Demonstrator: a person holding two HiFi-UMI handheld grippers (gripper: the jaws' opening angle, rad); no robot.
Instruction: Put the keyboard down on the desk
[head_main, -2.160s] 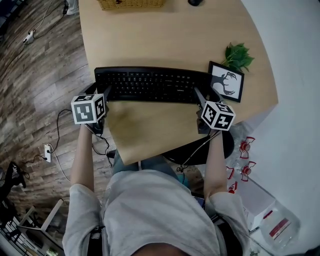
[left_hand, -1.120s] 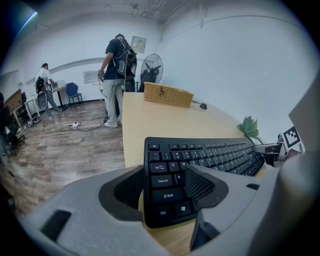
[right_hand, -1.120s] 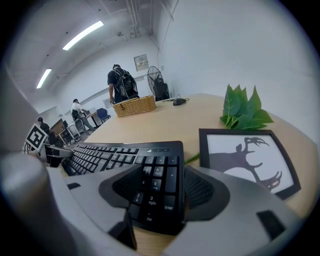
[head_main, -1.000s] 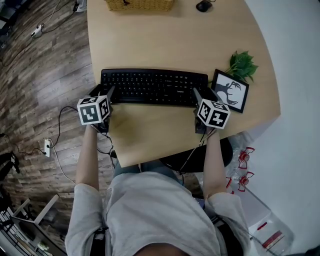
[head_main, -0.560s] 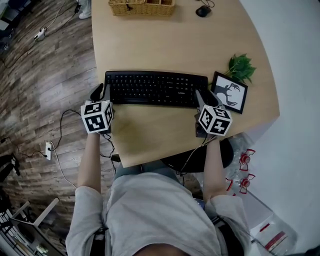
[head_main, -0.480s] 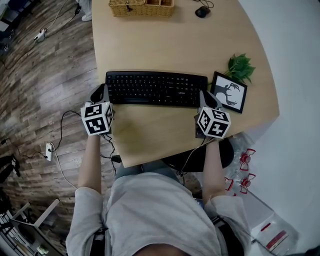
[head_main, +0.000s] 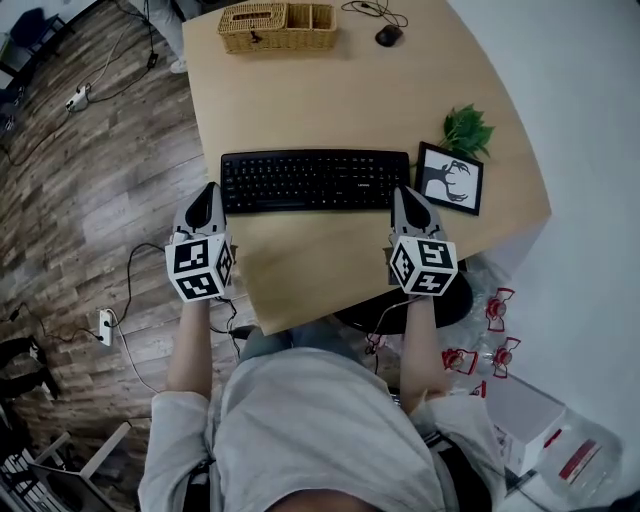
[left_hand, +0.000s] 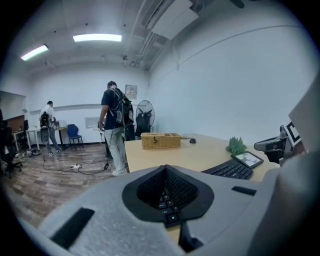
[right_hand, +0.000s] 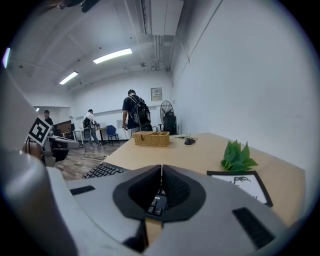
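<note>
Keyboard (head_main: 315, 181) lies flat across the middle of the desk (head_main: 330, 95), just left of the picture frame (head_main: 450, 178). The put-down looks finished, with nothing apparently left. The left gripper (head_main: 206, 196) and right gripper (head_main: 406, 196) sit just beside its near corners, jaws pressed together and empty.

Left gripper (left_hand: 166, 169) jaws together (nothing between them); keyboard (left_hand: 230, 170) lies on bench (left_hand: 195, 154) just beyond.
</note>
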